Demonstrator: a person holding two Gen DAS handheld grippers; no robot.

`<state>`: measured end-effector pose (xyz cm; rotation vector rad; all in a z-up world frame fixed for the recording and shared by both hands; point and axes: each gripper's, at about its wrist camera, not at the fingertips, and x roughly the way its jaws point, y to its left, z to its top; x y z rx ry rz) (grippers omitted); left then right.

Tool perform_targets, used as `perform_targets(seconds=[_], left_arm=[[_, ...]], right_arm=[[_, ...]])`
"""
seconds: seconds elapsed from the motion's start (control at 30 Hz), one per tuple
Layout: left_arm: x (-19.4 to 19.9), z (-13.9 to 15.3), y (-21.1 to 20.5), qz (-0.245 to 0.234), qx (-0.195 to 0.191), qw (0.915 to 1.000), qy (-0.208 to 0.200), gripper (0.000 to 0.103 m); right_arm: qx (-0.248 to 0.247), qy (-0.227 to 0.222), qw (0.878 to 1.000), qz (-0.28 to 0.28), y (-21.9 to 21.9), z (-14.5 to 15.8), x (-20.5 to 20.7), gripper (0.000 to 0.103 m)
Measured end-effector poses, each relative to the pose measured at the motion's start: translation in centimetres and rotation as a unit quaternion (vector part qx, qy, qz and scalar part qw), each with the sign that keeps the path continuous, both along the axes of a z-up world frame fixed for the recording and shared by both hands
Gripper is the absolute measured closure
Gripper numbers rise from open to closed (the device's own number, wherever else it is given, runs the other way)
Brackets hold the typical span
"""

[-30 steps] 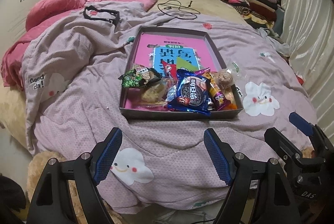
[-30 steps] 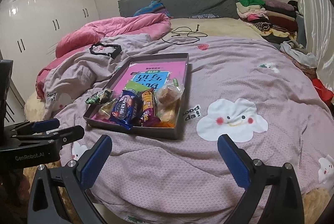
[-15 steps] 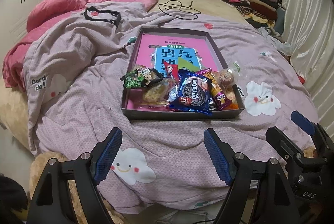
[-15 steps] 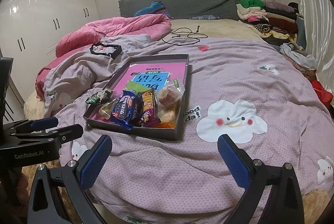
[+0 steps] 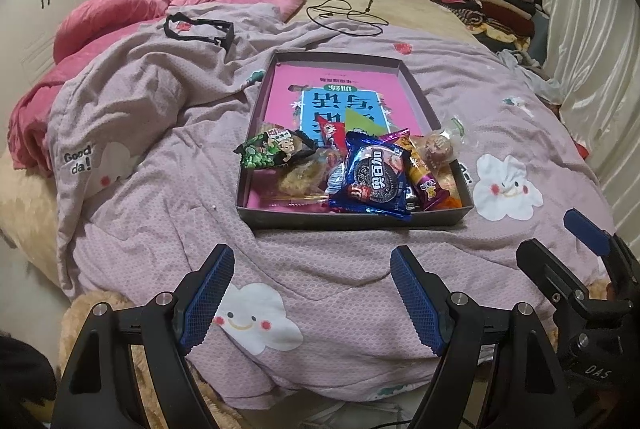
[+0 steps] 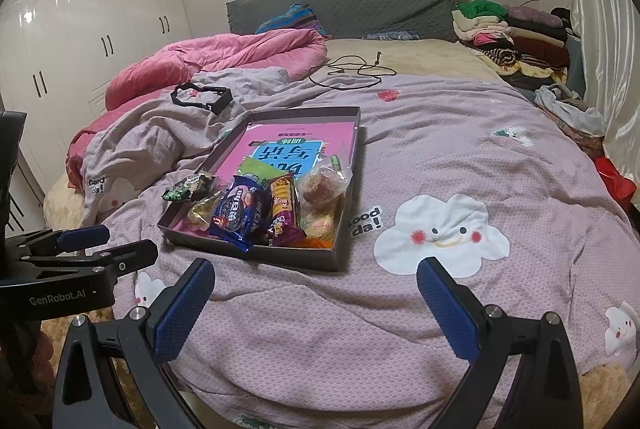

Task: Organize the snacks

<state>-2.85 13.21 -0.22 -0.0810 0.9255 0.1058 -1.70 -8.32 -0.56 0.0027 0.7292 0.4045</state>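
A wide bed (image 6: pixel 440 77) is seen covered by a lilac quilt (image 5: pixel 360 269) printed with smiling white clouds, a crumpled pink duvet (image 5: pixel 160 1) bunched at its far left. A shallow grey cardboard tray (image 5: pixel 352 221) of snack packets is set on the quilt near its middle. A black plastic frame (image 5: pixel 198 29) and a thin black cable (image 5: pixel 344 15) are laid beyond it, with folded clothes (image 6: pixel 512 37) stacked at the far right corner.

You are looking at one shallow tray (image 5: pixel 353 221) holding one pink booklet (image 5: pixel 288 95) and roughly seven snack packets, including one blue Oreo pack (image 5: pixel 374 178) and one green pea bag (image 5: pixel 269 150).
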Motion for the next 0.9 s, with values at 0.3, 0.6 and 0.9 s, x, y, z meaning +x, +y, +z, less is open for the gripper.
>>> perform_targets(seconds=[0.3, 0.6, 0.9], left_arm=[[0.0, 0.0, -0.1, 0.000, 0.004, 1.0000, -0.001, 0.022], [0.1, 0.1, 0.1, 0.002, -0.006, 1.0000, -0.002, 0.022], [1.4, -0.2, 2.4, 0.026, -0.001, 0.9996, -0.013, 0.022]], right_arm=[[-0.003, -0.003, 1.000, -0.002, -0.1, 0.1, 0.1, 0.001], [-0.003, -0.002, 1.000, -0.003, -0.2, 0.1, 0.2, 0.001], [0.000, 0.004, 1.000, -0.029, -1.9, -0.8, 1.7, 0.001]])
